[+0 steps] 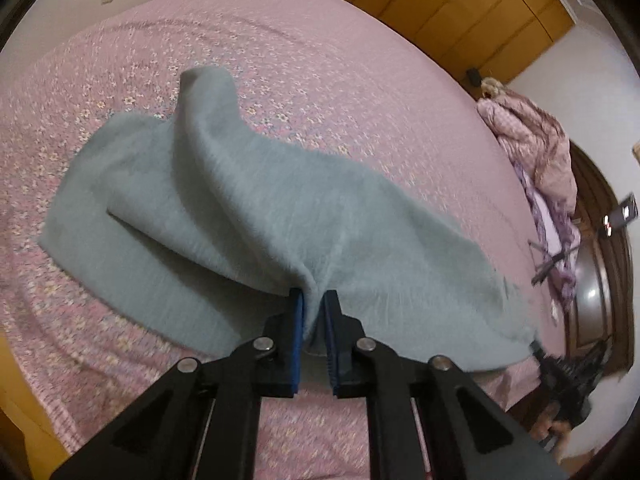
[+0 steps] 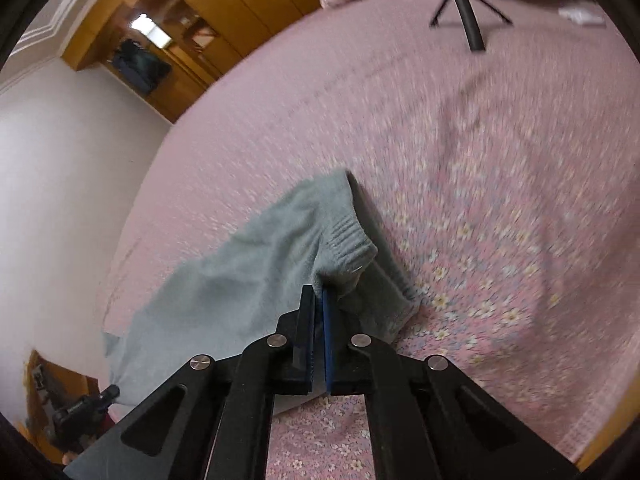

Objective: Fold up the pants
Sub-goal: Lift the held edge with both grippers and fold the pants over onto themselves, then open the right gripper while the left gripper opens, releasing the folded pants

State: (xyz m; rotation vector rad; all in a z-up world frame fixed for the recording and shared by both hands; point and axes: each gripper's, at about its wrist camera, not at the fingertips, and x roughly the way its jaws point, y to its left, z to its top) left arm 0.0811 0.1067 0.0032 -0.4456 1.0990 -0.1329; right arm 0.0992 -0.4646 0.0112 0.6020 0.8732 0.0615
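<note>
Two views: in the left wrist view the left hand-held gripper pinches a raised fold of the grey pants above the pink bed, while in the right wrist view the right hand-held gripper clamps their ribbed waistband.

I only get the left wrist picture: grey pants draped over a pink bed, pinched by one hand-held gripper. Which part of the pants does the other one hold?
Observer: The right hand-held gripper pinches the ribbed waistband of the pants.
Operator: Is it shut tight?
Observer: Its jaws are nearly closed on the cloth.
Operator: Anything else on the bed over there?
Observer: A small black tripod stands on the bedspread, far behind the pants.
</note>
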